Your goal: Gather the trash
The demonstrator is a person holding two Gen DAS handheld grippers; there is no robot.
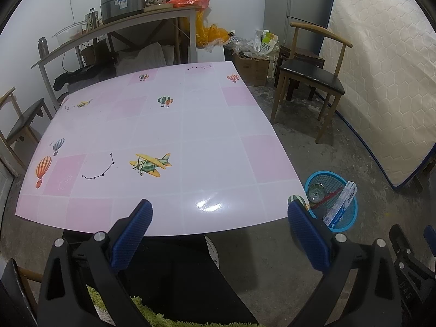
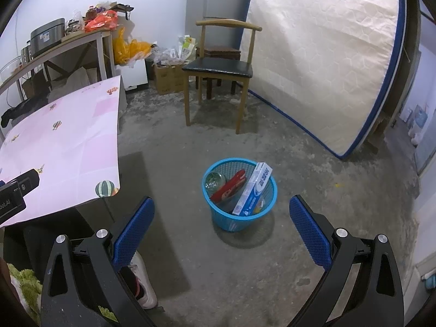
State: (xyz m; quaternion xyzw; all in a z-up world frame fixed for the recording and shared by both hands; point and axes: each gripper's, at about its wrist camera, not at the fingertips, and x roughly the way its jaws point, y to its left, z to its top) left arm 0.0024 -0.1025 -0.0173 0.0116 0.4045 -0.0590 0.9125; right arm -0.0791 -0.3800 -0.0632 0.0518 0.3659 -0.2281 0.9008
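Note:
A blue mesh trash basket point(image 2: 218, 215) stands on the concrete floor to the right of the table; it also shows in the left wrist view point(image 1: 351, 218). In it are a white and blue toothpaste box point(image 2: 253, 188), a red packet point(image 2: 229, 188) and a glass jar point(image 2: 214, 181). My right gripper point(image 2: 222, 204) is open and empty, above the floor just short of the basket. My left gripper point(image 1: 219, 207) is open and empty over the near edge of the pink patterned table point(image 1: 163, 125).
A wooden chair with a black seat point(image 2: 218, 66) stands beyond the basket. A mattress point(image 2: 327, 62) leans on the right wall. A side table point(image 1: 114, 24) with a cooker, bags and bottles is at the back. Another chair point(image 1: 21, 125) is left of the table.

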